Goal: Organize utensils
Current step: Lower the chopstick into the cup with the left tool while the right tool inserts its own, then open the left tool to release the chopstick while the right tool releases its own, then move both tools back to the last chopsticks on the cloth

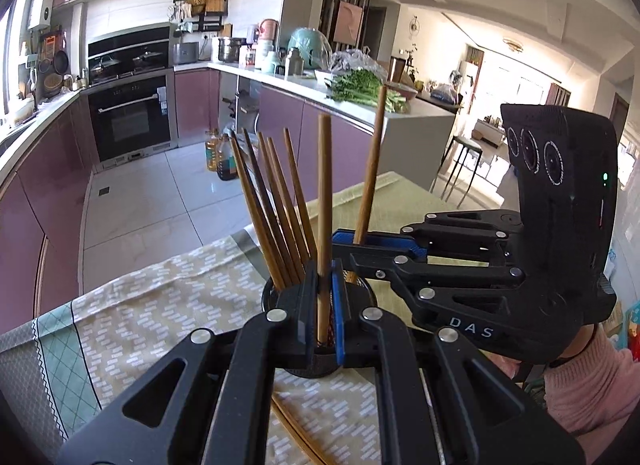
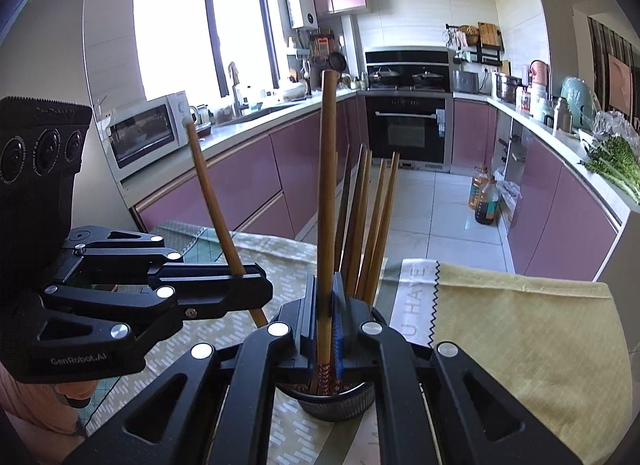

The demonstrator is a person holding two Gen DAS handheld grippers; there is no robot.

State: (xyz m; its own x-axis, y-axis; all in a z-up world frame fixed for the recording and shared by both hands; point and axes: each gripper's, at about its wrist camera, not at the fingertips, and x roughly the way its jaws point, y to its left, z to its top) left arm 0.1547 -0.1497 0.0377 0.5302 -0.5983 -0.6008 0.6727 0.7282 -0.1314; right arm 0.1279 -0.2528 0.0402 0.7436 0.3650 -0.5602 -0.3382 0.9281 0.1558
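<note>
A black mesh holder (image 1: 276, 297) stands on the patterned tablecloth (image 1: 160, 305) with several brown chopsticks (image 1: 276, 209) fanned out in it. My left gripper (image 1: 325, 277) is shut on one upright chopstick (image 1: 324, 193), whose lower end reaches into the holder. Just to the right, my right gripper (image 1: 352, 249) is shut on another chopstick (image 1: 372, 161), which leans right. In the right wrist view, the right gripper (image 2: 326, 297) clamps its chopstick (image 2: 326, 185) above the holder (image 2: 336, 401). The left gripper (image 2: 248, 285) comes in from the left with its slanted chopstick (image 2: 212, 201).
Loose chopsticks (image 1: 296, 433) lie on the cloth below the holder. A yellow cloth (image 2: 520, 325) covers the table's right part. Beyond the table edge is tiled floor with oil bottles (image 2: 484, 197), purple cabinets (image 2: 248, 181) and a counter with greens (image 1: 360, 85). A pink sleeve (image 1: 592, 381) holds the right gripper.
</note>
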